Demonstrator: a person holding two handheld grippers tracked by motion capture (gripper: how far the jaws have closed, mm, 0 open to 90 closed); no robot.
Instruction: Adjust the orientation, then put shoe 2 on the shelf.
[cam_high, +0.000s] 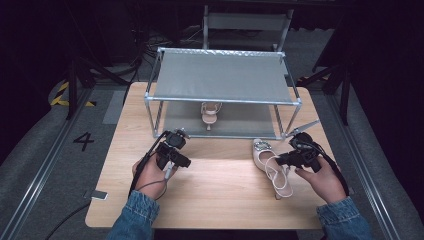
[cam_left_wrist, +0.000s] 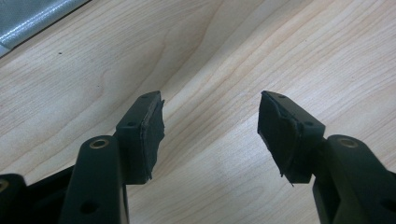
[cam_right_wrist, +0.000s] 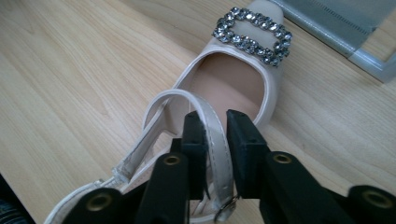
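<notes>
Jaws of right gripper astride the strap of the beige sandal, slack, no clamp. Left gripper jaws wide, nothing between, over bare tabletop. Sandal near right tabletop edge, just in front of the shoe rack; open wood centre and front.

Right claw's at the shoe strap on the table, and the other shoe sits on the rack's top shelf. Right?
Not quite. The other shoe sits on the rack's lower shelf, as the high view shows. The right claw is at the strap of the shoe on the table.
</notes>
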